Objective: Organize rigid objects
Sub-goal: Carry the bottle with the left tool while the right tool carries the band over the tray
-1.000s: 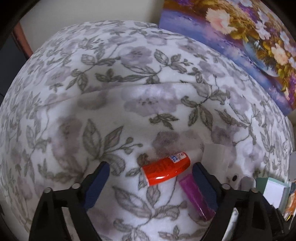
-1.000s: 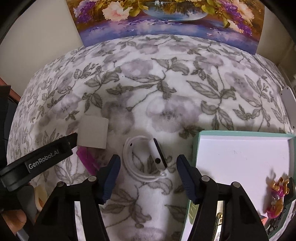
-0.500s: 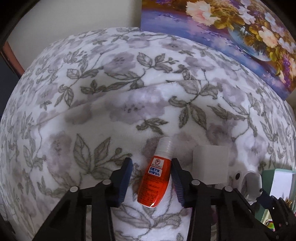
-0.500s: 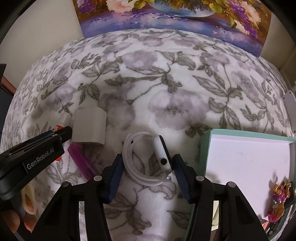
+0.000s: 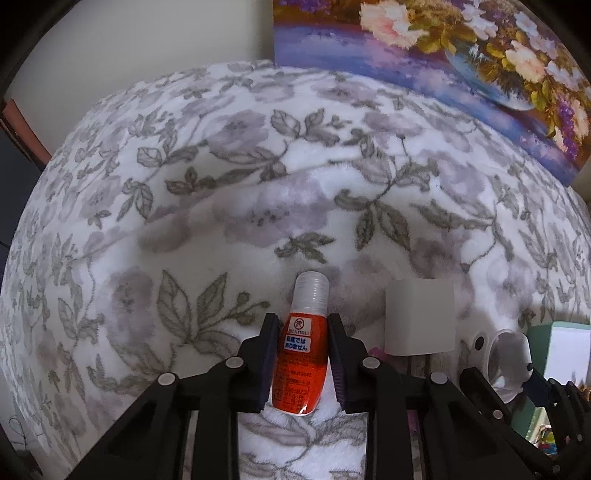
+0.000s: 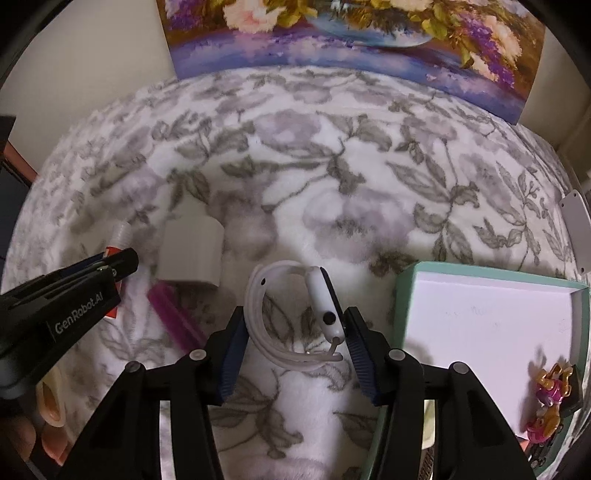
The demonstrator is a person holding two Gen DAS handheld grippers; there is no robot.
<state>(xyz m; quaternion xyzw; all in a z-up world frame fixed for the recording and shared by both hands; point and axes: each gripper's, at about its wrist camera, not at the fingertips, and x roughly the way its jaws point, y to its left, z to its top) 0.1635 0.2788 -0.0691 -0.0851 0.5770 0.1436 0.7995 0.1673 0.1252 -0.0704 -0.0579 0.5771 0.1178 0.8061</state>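
An orange bottle (image 5: 301,365) with a clear cap lies lengthwise on the floral blanket, and my left gripper (image 5: 303,347) is shut on its body. In the right wrist view the same bottle's cap (image 6: 120,236) pokes out past the left gripper (image 6: 123,260). A white smartwatch (image 6: 321,306) with a looped band rests on the blanket. My right gripper (image 6: 295,352) is shut on it, one finger against the case and the other against the band. The watch (image 5: 508,350) also shows at the left view's right edge.
A white block (image 6: 192,254) and a purple stick (image 6: 177,319) lie between the two grippers. A teal box (image 6: 406,291) with a white floor holds a small toy figure (image 6: 550,398) at the right. A flower painting (image 6: 351,33) leans against the back wall.
The left gripper turned in line with the orange bottle and shut on it. The right gripper moved forward and narrowed until its fingers touch the watch.
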